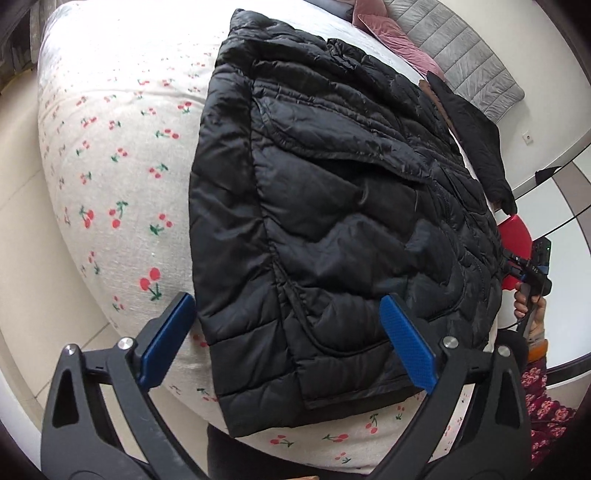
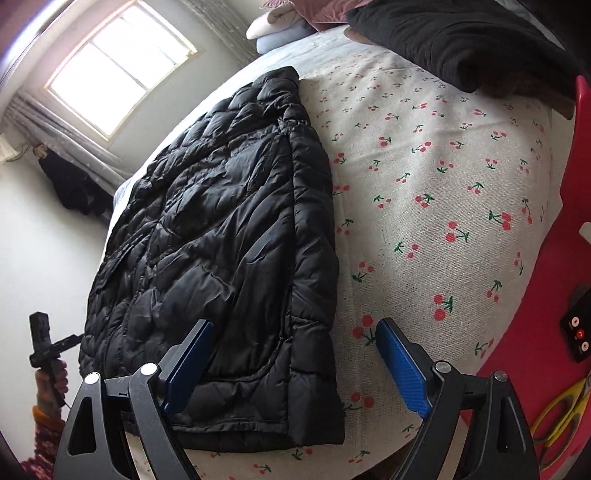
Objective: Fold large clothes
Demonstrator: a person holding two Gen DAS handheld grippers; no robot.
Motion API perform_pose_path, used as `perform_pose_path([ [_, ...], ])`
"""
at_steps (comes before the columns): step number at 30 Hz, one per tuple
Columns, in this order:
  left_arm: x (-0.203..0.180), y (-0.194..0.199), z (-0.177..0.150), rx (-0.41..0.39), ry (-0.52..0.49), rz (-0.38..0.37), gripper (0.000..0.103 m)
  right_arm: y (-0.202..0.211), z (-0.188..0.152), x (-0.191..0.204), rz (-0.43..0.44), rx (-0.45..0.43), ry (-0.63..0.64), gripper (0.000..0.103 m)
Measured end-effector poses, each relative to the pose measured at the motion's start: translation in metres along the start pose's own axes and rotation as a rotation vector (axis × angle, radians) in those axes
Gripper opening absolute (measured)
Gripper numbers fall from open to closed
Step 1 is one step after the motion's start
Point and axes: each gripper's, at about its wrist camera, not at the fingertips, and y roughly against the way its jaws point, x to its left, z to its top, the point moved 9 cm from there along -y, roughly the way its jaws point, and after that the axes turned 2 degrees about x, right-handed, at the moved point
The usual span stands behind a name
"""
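A black quilted puffer jacket (image 1: 332, 206) lies flat on a cherry-print bed sheet (image 1: 110, 166), its sides folded in. My left gripper (image 1: 288, 339) is open and empty, hovering over the jacket's near hem. In the right wrist view the jacket (image 2: 214, 236) lies left of centre on the sheet (image 2: 443, 184). My right gripper (image 2: 295, 362) is open and empty above the jacket's near right corner. Each view shows the other hand-held gripper at the jacket's far side, the right one (image 1: 528, 273) and the left one (image 2: 48, 343).
Another black garment (image 2: 461, 40) lies at the bed's far right, also in the left wrist view (image 1: 476, 140). Pink and grey pillows (image 1: 424, 33) are at the head. A red stool (image 2: 554, 295) with a black remote and yellow scissors stands beside the bed. A window (image 2: 118, 70) is behind.
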Motion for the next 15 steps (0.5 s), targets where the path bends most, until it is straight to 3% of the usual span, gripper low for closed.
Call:
perform_pose_path([
  [3, -0.005, 0.0, -0.004, -0.039, -0.01, -0.031, 0.096, 0.0, 0.001, 0.005, 0.047, -0.01, -0.011, 0.089],
  [5, -0.011, 0.0, -0.007, -0.041, -0.014, -0.079, 0.088, -0.003, -0.001, 0.012, 0.074, -0.003, -0.007, 0.086],
  [6, -0.014, 0.0, -0.009, -0.038, -0.019, -0.089, 0.085, -0.006, -0.003, 0.015, 0.086, 0.003, -0.006, 0.077],
  [9, -0.021, -0.002, -0.016, -0.021, -0.031, -0.118, 0.061, -0.015, -0.011, 0.024, 0.096, 0.027, 0.014, 0.058],
  [11, -0.026, -0.003, -0.02, -0.002, 0.002, -0.17, 0.035, -0.018, -0.014, 0.031, 0.108, 0.044, 0.033, 0.034],
  [12, -0.027, -0.003, -0.021, 0.0, 0.01, -0.171, 0.03, -0.018, -0.014, 0.032, 0.113, 0.044, 0.037, 0.021],
  [13, -0.029, -0.003, -0.022, -0.007, 0.005, -0.164, 0.022, -0.015, -0.014, 0.034, 0.104, 0.034, 0.049, 0.016],
  [15, -0.038, 0.005, -0.02, -0.04, -0.017, -0.148, 0.017, -0.006, -0.012, 0.039, 0.109, 0.009, 0.063, 0.012],
])
